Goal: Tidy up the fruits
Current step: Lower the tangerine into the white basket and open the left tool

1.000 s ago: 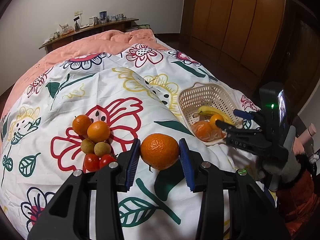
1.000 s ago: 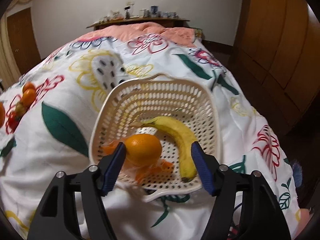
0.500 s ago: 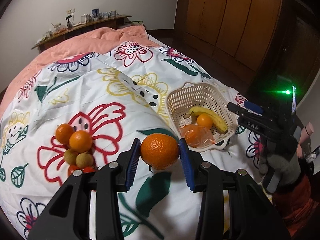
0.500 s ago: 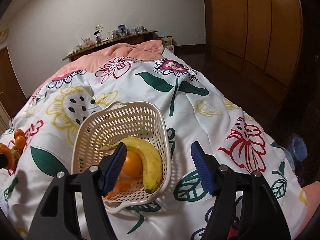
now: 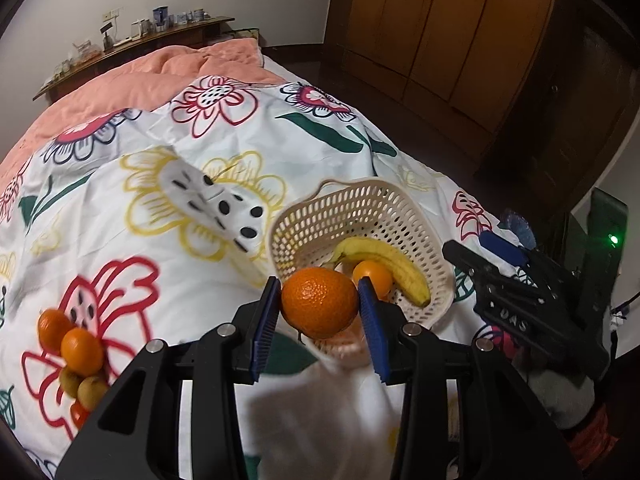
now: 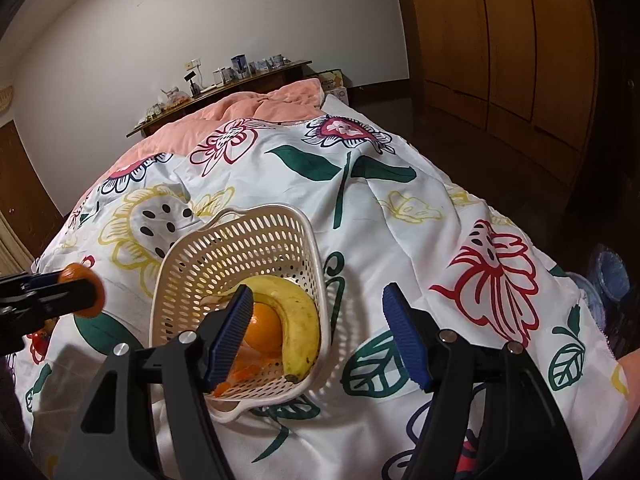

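My left gripper [image 5: 319,307] is shut on a large orange [image 5: 319,303] and holds it in the air just in front of the near rim of a cream lattice basket [image 5: 360,204]. The basket holds a banana [image 5: 384,258], a small orange [image 5: 373,277] and something orange in clear wrap. In the right wrist view my right gripper [image 6: 316,334] is open and empty, above the basket's [image 6: 240,236] right side, over the banana [image 6: 298,320] and orange [image 6: 262,326]. The left gripper with its orange [image 6: 82,290] shows at the left edge there.
A pile of oranges [image 5: 78,344], brown fruits [image 5: 90,392] and red ones lies on the floral duvet [image 5: 200,240] at the left. The bed's right edge drops to a dark floor beside wooden wardrobes [image 5: 460,32]. A cluttered shelf [image 5: 132,40] stands at the back wall.
My left gripper has carried the large orange right and forward, up to the basket's near rim. My right gripper has drawn back and to the right of the basket, still open.
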Action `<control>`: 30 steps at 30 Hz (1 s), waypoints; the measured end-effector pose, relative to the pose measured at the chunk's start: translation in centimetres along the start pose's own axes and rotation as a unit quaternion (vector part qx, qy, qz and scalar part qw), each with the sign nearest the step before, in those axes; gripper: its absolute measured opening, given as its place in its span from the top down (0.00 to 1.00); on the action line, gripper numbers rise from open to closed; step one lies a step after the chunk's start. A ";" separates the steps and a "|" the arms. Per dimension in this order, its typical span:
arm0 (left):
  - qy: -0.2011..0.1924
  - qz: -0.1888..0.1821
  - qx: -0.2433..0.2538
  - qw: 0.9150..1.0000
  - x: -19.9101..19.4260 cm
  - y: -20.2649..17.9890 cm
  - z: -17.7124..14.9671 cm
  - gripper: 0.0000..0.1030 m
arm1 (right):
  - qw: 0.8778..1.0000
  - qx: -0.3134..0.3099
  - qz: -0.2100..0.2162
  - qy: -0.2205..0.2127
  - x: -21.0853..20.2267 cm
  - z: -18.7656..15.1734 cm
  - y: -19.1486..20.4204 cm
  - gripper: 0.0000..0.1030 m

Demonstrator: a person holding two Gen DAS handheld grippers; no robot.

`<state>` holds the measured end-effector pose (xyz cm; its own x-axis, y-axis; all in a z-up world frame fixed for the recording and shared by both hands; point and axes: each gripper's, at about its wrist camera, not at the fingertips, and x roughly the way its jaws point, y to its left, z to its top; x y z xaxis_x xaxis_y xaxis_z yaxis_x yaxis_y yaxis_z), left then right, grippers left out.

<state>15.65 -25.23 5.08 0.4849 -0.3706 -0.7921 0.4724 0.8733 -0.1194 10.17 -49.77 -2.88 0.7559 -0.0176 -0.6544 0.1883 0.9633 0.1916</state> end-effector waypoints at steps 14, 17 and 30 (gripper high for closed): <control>-0.030 0.058 -0.014 0.998 -0.6 1.3 0.5 0.31 | 1.000 0.011 0.012 0.006 -0.1 -0.2 -0.3 0.35; -0.030 0.066 -0.014 0.997 -1.0 1.6 0.0 0.30 | 1.000 0.004 0.012 0.007 -0.1 -0.3 0.3 0.35; -0.041 0.101 -0.003 0.994 -2.6 1.8 -1.4 0.19 | 1.000 -0.019 0.004 0.005 -0.5 -0.6 2.1 0.34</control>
<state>14.21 -22.21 6.07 0.6285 -0.2116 -0.7484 0.3550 0.9342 0.0340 9.79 -47.63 -2.56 0.7511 -0.0065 -0.6601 0.1572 0.9730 0.1692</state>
